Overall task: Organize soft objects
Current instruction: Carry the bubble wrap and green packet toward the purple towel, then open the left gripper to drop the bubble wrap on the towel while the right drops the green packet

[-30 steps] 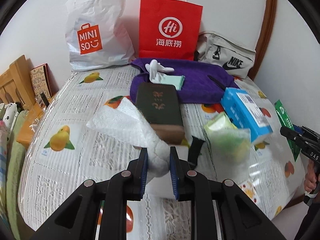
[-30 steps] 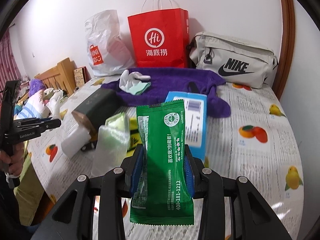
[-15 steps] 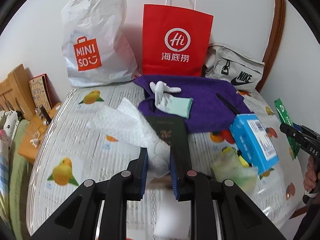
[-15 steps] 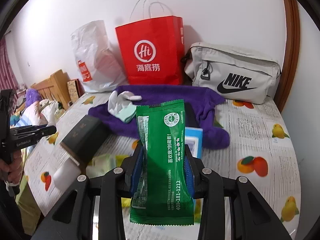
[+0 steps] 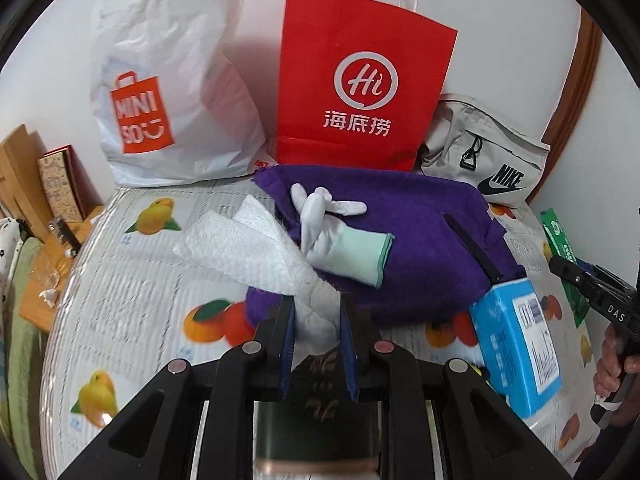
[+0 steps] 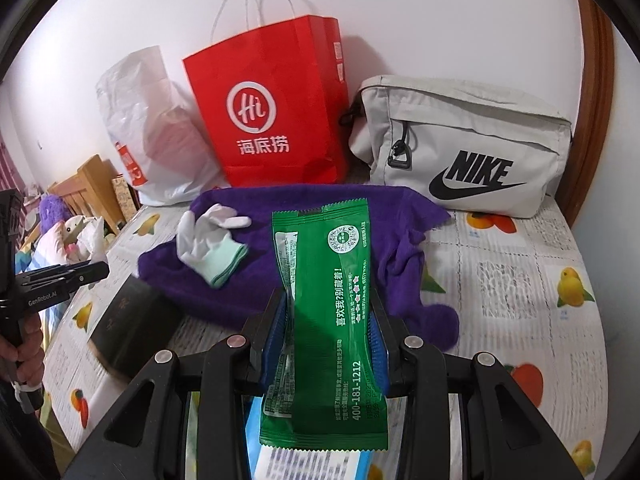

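My left gripper (image 5: 317,320) is shut on a crumpled white paper towel (image 5: 248,250) and holds it above the bed, just short of the purple towel (image 5: 420,240). My right gripper (image 6: 327,320) is shut on a green snack packet (image 6: 328,304), held upright above the blue box (image 6: 280,460). A white and mint glove (image 5: 340,236) lies on the purple towel; it also shows in the right wrist view (image 6: 212,244). The purple towel (image 6: 312,248) spreads in front of the bags.
A white Miniso bag (image 5: 168,92), a red paper bag (image 5: 360,80) and a grey Nike pouch (image 5: 480,156) stand against the wall. A dark box (image 6: 128,320) and a blue box (image 5: 516,344) lie on the fruit-print cover (image 5: 132,300). Wooden furniture (image 5: 24,184) stands on the left.
Both grippers have moved forward towards the bags at the wall, each still holding its item. The dark box and blue box now lie below and behind the fingers.
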`<state>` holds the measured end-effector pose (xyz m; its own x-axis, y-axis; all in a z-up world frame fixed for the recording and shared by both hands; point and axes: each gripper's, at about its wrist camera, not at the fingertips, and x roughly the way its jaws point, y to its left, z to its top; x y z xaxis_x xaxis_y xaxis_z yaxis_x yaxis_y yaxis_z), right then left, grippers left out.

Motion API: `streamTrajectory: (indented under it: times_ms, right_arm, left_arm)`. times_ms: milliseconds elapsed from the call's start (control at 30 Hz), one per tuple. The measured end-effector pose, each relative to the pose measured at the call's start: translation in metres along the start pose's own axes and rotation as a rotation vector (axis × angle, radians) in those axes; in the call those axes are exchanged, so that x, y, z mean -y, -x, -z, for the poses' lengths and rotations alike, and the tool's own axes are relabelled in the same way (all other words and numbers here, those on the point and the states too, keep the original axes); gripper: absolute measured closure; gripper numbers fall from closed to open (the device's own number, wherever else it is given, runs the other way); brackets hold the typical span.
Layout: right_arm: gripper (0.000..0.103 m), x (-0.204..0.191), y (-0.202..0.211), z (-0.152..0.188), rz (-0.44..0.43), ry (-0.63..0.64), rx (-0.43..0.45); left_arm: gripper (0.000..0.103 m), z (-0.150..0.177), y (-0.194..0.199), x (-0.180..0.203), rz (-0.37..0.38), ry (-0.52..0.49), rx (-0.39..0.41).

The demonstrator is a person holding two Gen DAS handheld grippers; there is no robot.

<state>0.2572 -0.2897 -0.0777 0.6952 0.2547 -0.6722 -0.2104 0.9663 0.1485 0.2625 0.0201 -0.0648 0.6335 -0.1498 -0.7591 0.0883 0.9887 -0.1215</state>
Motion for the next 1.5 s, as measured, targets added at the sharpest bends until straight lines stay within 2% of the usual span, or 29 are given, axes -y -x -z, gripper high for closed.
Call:
streamTrajectory:
  times_ms: [367,567,933,1267,1300,1333,1400,1467,1500]
  right_arm:
    - [0.065,0.011,-0.049,-0.036,-0.012,0.032,-0.035]
    - [0.065,0.004,-0.081,-0.045,-0.050,0.072,-0.088]
    - [0.065,-0.007,-0.129,-0.046,-0.075,0.111,-0.225]
    - [0.063,-0.014,-0.149,-0.039,-0.065,0.122,-0.296]
    - [0.059,-0.014,-0.148,-0.040,-0.067,0.120,-0.287]
    - [0.053,-0.015,-0.148,-0.041,-0.068,0.122,-0.283]
    - [0.035,-0.016,-0.148,-0.043,-0.057,0.127,-0.273]
    - [0.029,-0.017,-0.145,-0.045,-0.039,0.133,-0.251]
    - [0.029,-0.017,-0.143,-0.047,-0.030,0.135,-0.241]
  left_arm:
    - [0.083,-0.035,-0.051,0.016,0.024,-0.006,-0.058]
    - [0.083,-0.046,-0.082,0.020,0.049,0.007,-0.118]
    - [0.082,-0.047,-0.116,0.019,0.038,0.015,-0.196]
    - [0.081,-0.043,-0.124,0.020,0.048,0.010,-0.205]
    - [0.081,-0.043,-0.124,0.020,0.049,0.009,-0.204]
    - [0.078,-0.044,-0.125,0.020,0.052,0.010,-0.204]
    - [0.069,-0.044,-0.124,0.019,0.052,0.019,-0.204]
    - [0.046,-0.045,-0.123,0.020,0.037,0.021,-0.196]
    - [0.045,-0.046,-0.120,0.020,0.027,0.019,-0.179]
